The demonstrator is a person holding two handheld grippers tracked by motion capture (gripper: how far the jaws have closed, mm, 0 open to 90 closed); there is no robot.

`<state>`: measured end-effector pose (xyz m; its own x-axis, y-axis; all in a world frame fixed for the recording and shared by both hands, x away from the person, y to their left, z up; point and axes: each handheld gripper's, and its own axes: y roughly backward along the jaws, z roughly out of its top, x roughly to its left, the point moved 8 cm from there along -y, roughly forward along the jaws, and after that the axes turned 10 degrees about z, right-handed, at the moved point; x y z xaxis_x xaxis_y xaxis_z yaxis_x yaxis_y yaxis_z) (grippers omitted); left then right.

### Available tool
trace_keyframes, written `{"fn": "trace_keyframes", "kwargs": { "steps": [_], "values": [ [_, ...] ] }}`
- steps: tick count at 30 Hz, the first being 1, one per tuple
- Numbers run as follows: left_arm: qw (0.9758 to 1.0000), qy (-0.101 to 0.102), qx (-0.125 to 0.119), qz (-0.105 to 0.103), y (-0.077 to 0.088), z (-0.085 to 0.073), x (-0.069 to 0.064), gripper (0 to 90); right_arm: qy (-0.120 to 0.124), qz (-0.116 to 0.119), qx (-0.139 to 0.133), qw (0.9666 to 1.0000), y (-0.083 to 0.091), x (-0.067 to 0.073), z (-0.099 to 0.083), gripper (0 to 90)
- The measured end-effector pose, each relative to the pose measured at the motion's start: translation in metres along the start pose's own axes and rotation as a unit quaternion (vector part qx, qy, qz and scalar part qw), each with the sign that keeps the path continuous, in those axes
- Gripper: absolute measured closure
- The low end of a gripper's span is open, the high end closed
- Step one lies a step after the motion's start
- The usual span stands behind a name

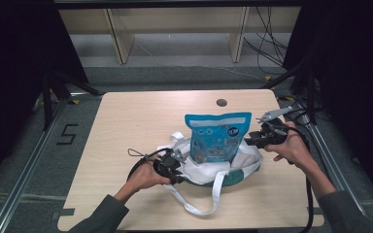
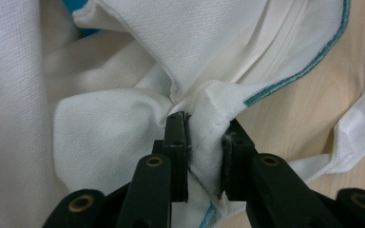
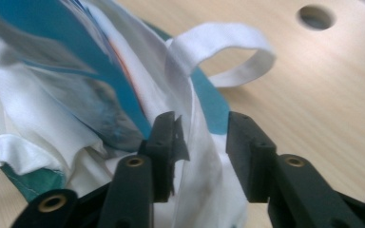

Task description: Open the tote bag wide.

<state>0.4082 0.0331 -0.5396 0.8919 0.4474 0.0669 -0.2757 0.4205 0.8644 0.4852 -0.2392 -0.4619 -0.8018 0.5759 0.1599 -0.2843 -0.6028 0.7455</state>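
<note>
Left tool [image 2: 204,152] pinching bag [image 2: 123,123], right tool [image 3: 199,156] parted

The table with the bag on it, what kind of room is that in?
Probably a lab or recording room, not a home. The bare wooden table stands between black curtains, with metal rails along the floor and loose cables behind it.

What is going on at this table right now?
A person is working a white tote bag on the wooden table with a gripper in each hand. The left gripper is pinching a fold of the bag's rim. The right gripper sits at the other edge, cloth between its jaws but not clamped. A blue snack pouch stands upright in the bag's mouth, mostly sticking out.
</note>
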Motion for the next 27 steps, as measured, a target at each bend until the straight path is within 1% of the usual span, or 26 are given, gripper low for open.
{"fn": "trace_keyframes", "kwargs": {
  "steps": [1, 2, 3, 4, 6, 7, 8, 9, 10, 11, 12, 13, 14, 15, 16, 17, 18, 19, 20, 21, 22, 23, 24, 25, 26, 27],
  "values": [
    [1.0, -0.001, 0.0, 0.001, 0.0, 0.0, 0.0, 75.6, 0.008, 0.002, 0.018, 0.9998, -0.012, -0.007, -0.001, 76.4],
    [1.0, -0.002, -0.002, 0.001, 0.001, -0.001, -0.002, 75.6, 0.035, -0.006, 0.04, 0.9986, -0.014, -0.016, -0.001, 81.8],
    [1.0, -0.002, -0.002, 0.001, 0.001, -0.001, -0.002, 75.7, 0.035, -0.006, 0.04, 0.9986, -0.014, -0.016, -0.001, 81.8],
    [1.0, 0.001, -0.004, 0.0, 0.001, -0.001, -0.002, 75.9, 0.033, -0.027, 0.037, 0.9984, -0.021, -0.025, 0.004, 88.0],
    [0.9999, 0.009, -0.008, -0.008, 0.0, -0.003, -0.004, 76.2, 0.025, -0.025, 0.047, 0.9982, -0.022, -0.028, 0.005, 88.5],
    [0.9999, 0.007, -0.004, -0.014, -0.002, -0.006, -0.007, 76.8, 0.023, -0.03, 0.041, 0.9984, -0.029, -0.037, 0.008, 88.8],
    [0.9999, 0.007, -0.004, -0.014, -0.002, -0.006, -0.007, 77.0, 0.005, -0.036, 0.042, 0.9985, -0.033, -0.041, 0.007, 88.8],
    [0.9999, -0.005, 0.004, -0.014, -0.003, -0.009, -0.007, 77.0, 0.005, -0.036, 0.042, 0.9985, -0.033, -0.041, 0.007, 88.8],
    [0.9999, 0.0, 0.003, -0.016, -0.005, -0.009, -0.01, 77.2, 0.01, -0.044, 0.038, 0.9983, -0.039, -0.047, 0.009, 88.9],
    [0.9998, -0.007, 0.007, -0.016, -0.006, -0.011, -0.012, 77.3, 0.006, -0.044, 0.042, 0.9981, -0.042, -0.052, 0.009, 88.9],
    [0.9994, -0.027, 0.017, -0.016, -0.007, -0.014, -0.013, 77.5, -0.004, -0.054, 0.038, 0.9978, -0.053, -0.061, 0.008, 88.9],
    [0.9992, -0.026, 0.022, -0.018, -0.008, -0.017, -0.015, 77.6, -0.018, -0.046, 0.045, 0.9978, -0.056, -0.06, 0.006, 88.8],
    [0.9992, -0.026, 0.022, -0.018, -0.008, -0.017, -0.015, 77.8, -0.02, -0.043, 0.043, 0.998, -0.061, -0.062, 0.006, 88.8],
    [0.999, -0.03, 0.027, -0.019, -0.008, -0.02, -0.015, 77.8, -0.017, -0.051, 0.055, 0.9971, -0.063, -0.065, 0.003, 88.8],
    [0.9991, -0.026, 0.027, -0.021, -0.006, -0.019, -0.015, 77.7, -0.014, -0.055, 0.045, 0.9974, -0.067, -0.067, 0.002, 88.8],
    [0.9994, -0.018, 0.019, -0.023, -0.003, -0.017, -0.014, 77.0, -0.018, -0.058, 0.058, 0.9965, -0.065, -0.066, 0.0, 88.7],
    [0.9994, -0.018, 0.019, -0.023, -0.003, -0.017, -0.014, 75.3, -0.018, -0.058, 0.058, 0.9965, -0.065, -0.066, 0.0, 88.7],
    [0.9995, -0.008, 0.005, -0.031, 0.004, -0.013, -0.015, 73.1, -0.016, -0.058, 0.055, 0.9967, -0.062, -0.064, 0.001, 88.3],
    [0.9993, 0.005, -0.013, -0.034, 0.008, -0.008, -0.016, 70.7, -0.04, -0.048, 0.041, 0.9972, -0.062, -0.058, 0.003, 87.6],
    [0.9988, 0.018, -0.03, -0.035, 0.015, -0.003, -0.015, 66.0, -0.019, -0.05, 0.041, 0.9977, -0.059, -0.062, 0.002, 84.6],
    [0.9988, 0.018, -0.03, -0.035, 0.015, -0.003, -0.015, 60.3, -0.019, -0.05, 0.041, 0.9977, -0.059, -0.062, 0.002, 84.6],
    [0.9983, 0.022, -0.04, -0.037, 0.024, 0.002, -0.013, 60.3, -0.028, -0.05, 0.04, 0.9976, -0.055, -0.059, 0.002, 81.5],
    [0.9981, 0.014, -0.05, -0.032, 0.036, 0.008, -0.011, 51.9, -0.03, -0.051, 0.02, 0.9981, -0.048, -0.049, 0.007, 77.0],
    [0.9981, 0.014, -0.05, -0.032, 0.036, 0.008, -0.011, 51.8, -0.03, -0.051, 0.02, 0.9981, -0.048, -0.049, 0.007, 77.0],
    [0.9982, 0.007, -0.056, -0.019, 0.045, 0.014, -0.008, 51.8, -0.026, -0.055, 0.016, 0.998, -0.043, -0.047, 0.008, 74.8],
    [0.9981, 0.007, -0.06, -0.013, 0.048, 0.017, -0.005, 50.1, -0.025, -0.058, 0.014, 0.9979, -0.033, -0.04, 0.01, 70.8]
  ]
}}
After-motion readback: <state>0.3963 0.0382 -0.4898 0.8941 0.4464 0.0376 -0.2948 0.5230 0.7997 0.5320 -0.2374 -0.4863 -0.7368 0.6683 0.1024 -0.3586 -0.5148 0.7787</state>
